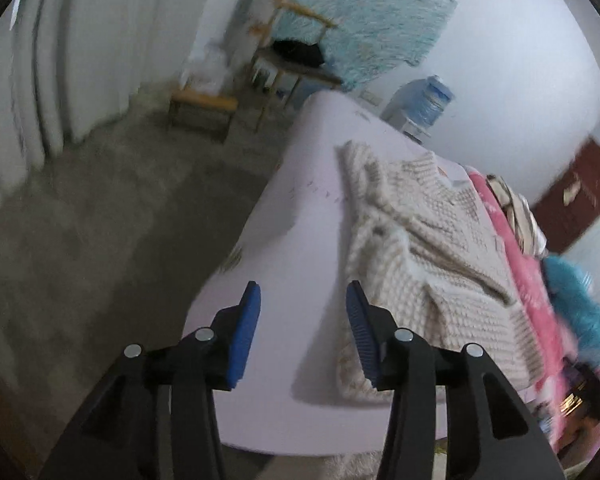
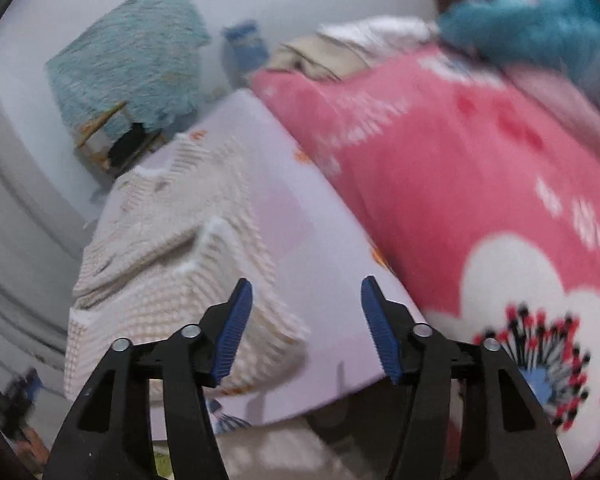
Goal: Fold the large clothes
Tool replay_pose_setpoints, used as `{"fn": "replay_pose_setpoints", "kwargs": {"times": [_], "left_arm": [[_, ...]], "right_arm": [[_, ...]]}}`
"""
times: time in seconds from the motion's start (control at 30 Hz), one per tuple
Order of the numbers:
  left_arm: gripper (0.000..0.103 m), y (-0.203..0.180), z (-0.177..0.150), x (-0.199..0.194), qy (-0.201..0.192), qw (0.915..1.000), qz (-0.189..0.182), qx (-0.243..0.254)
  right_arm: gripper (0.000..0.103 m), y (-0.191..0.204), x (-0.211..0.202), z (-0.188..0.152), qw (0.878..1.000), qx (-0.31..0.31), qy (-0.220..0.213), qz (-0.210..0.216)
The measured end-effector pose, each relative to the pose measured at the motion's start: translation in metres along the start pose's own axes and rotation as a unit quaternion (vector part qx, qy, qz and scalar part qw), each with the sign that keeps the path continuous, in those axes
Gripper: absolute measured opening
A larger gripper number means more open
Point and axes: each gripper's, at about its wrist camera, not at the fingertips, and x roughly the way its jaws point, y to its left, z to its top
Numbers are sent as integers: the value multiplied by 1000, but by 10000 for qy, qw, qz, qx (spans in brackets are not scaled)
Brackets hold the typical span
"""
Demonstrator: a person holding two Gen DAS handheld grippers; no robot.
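Blue-padded claws agape above cream sweater

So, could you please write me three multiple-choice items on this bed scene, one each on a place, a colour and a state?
1. Where does the cream knit sweater lie?
A. on the floor
B. on the bed sheet
C. on the wooden chair

2. What colour is the flowered blanket beside the sweater?
A. pink
B. green
C. black

3. How do the two grippers stand?
A. both clamped on the sweater
B. one holds the blanket
C. both open and empty

Key: B, the sweater rests on the pale sheet; A, pink with white flowers; C, left gripper and right gripper show only a bare gap.
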Motion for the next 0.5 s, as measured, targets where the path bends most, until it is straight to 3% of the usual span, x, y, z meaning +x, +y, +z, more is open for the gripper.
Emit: {"fn": "replay_pose_setpoints", "kwargs": {"times": [0.13,0.27,0.4,0.5], "left_arm": [[45,-57,2,15,116,9943,-819,673],[45,-133,-19,48,578,9736,-1414,1695],[45,-170,-48,86,1130,9579,-1204,2349],[47,-163,-63,107,1401,9542,-1054,2424]], "right_arm": [[66,73,26,-4,9919,-1009,193,751],[65,129,54,-25,9763,-1816,526,1053],[47,141,84,-43,9662,-2126,966,1092],[46,128,109,-60,9631,-2003,1433,1088]]}}
